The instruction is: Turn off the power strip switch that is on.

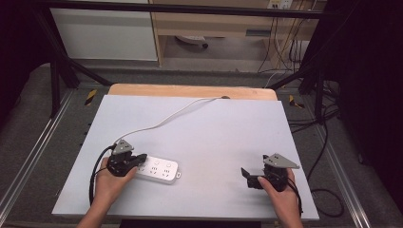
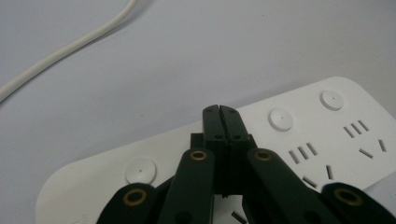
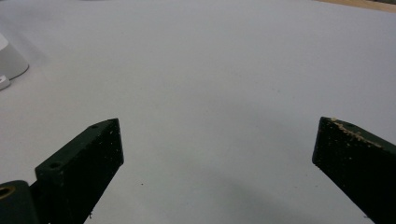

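Left hand point(image 1: 108, 186): comes in from the bottom edge at the left of the high view and holds the left gripper low over the table.
Left gripper point(image 2: 219, 109): its jaws are pressed flat together with nothing between them; the tips hang over the top face of the power strip, near its left end. Whether they touch the face I cannot tell.
Power strip point(image 1: 157, 169): white, lying flat on the near left part of the table, just right of the left hand; its face shows round buttons and rows of socket slots.
Cord point(image 1: 164, 121): white, runs from the strip's left end up and right across the sheet to the far edge.
Table point(image 1: 214, 137): covered by a pale grey sheet, with a strip of bare wood along the far side.
Right gripper point(image 3: 217, 154): jaws spread wide apart, holding nothing, pointing left across bare sheet, well apart from the strip.
Right hand point(image 1: 284, 199): grips that gripper at the near right of the table.
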`<state>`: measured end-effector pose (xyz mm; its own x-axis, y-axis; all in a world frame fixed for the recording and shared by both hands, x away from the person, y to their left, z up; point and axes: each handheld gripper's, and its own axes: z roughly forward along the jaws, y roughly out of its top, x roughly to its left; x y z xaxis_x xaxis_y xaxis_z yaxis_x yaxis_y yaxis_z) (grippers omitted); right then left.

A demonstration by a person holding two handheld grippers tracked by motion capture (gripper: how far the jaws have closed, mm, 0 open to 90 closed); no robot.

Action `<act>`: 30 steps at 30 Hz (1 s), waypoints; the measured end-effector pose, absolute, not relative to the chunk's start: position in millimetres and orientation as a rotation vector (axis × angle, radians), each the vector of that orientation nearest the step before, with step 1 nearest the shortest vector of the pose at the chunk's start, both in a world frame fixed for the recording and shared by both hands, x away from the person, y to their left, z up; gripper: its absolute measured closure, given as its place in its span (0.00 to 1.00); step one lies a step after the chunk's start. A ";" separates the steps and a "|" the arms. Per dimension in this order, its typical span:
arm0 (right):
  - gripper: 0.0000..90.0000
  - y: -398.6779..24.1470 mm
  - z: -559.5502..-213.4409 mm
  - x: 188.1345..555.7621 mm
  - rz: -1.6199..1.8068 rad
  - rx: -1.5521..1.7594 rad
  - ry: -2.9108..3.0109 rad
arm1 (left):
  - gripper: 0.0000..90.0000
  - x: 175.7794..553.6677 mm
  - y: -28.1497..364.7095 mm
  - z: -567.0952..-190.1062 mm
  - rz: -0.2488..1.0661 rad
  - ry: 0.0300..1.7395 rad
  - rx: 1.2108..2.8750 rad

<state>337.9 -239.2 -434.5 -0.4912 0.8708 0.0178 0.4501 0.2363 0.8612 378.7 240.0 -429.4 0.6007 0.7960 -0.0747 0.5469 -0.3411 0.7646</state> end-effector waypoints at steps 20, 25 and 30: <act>0.03 -239.9 -434.3 337.5 1.176 1.210 2.041 | 1.00 377.5 237.8 -429.8 0.424 1.059 2.047; 0.03 -240.4 -433.9 337.4 1.178 1.209 2.039 | 1.00 377.1 237.2 -429.5 0.431 1.058 2.051; 0.03 -240.9 -433.6 337.0 1.184 1.211 2.037 | 1.00 376.9 236.3 -428.8 0.435 1.059 2.059</act>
